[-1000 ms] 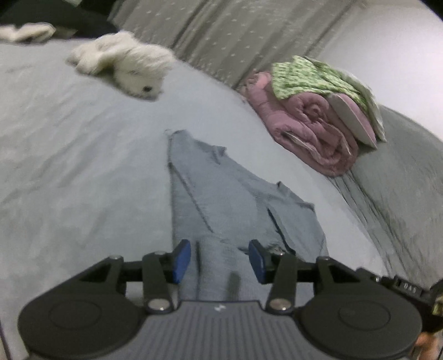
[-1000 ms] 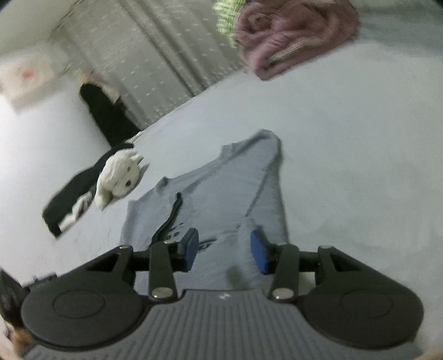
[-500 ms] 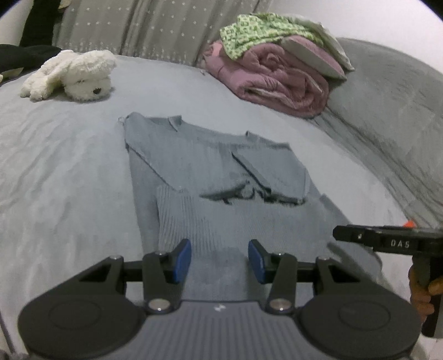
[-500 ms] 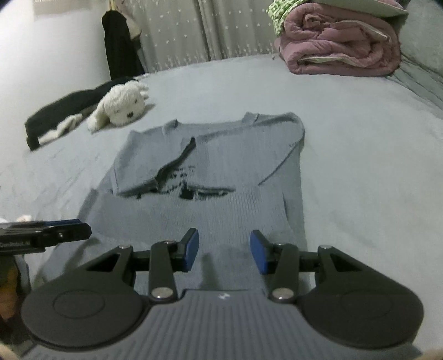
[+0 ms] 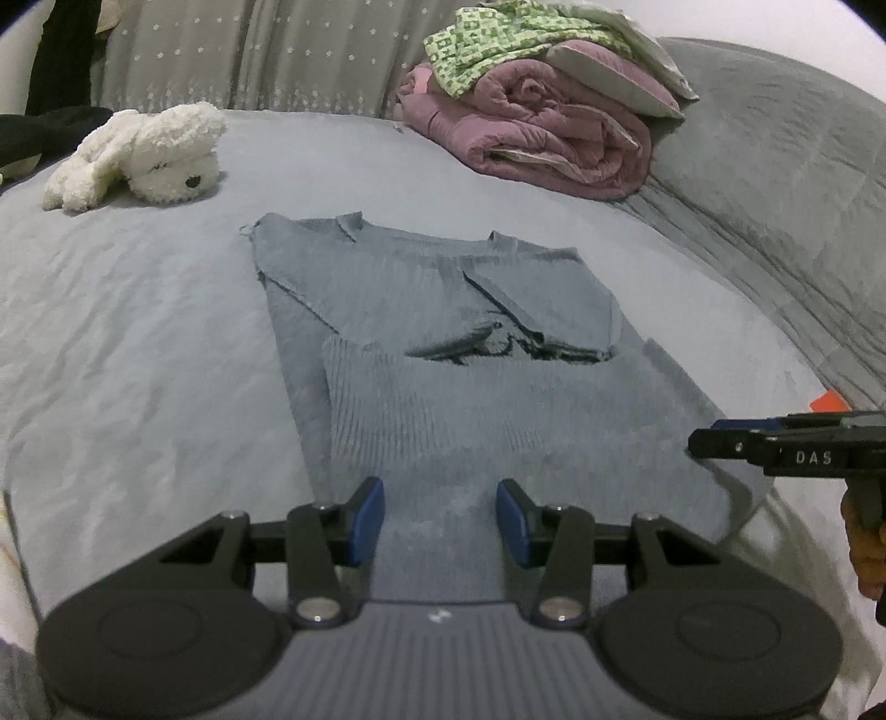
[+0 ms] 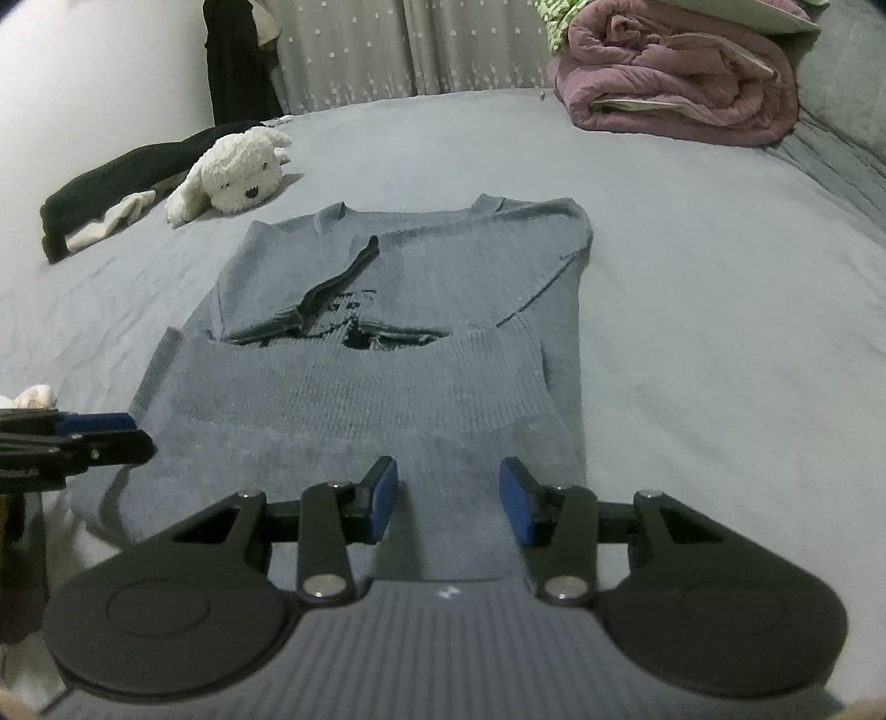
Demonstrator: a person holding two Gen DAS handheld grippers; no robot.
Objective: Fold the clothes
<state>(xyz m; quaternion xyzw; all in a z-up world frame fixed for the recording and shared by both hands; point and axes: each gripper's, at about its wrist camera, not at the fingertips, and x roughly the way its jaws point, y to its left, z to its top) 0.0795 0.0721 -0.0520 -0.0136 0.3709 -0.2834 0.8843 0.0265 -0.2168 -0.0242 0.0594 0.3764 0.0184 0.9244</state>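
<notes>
**A:** Where does the grey-blue knit sweater (image 5: 454, 354) lie?

**B:** Flat on the bed (image 5: 138, 343), between the white plush dog (image 5: 149, 158) and the near edge. Both sleeves are crossed over the chest, and the ribbed hem (image 6: 354, 387) is turned up over the lower body, its edge just short of the cuffs.

**A:** And the tools?

**B:** The left hand-held gripper (image 5: 440, 512) hovers above the near fold with its jaws spread wide, nothing between them. The right hand-held gripper (image 6: 448, 498) is the same: wide apart, empty, over the near fold toward the sweater's other side.

**A:** Which way does it point?

**B:** Neckline away from the cameras, toward the curtain (image 6: 443, 50); the folded edge nearest us. The long axis runs from us to the far side of the bed, collar at the far end.

**A:** How should this fold be done well?

**B:** I'd judge the garment is part-folded. If another fold follows, take the near edge at both corners, pinch all layers together, lift evenly, and carry it toward the collar so the sleeves stay tucked. Keep both sides level, or the knit will skew.
</notes>
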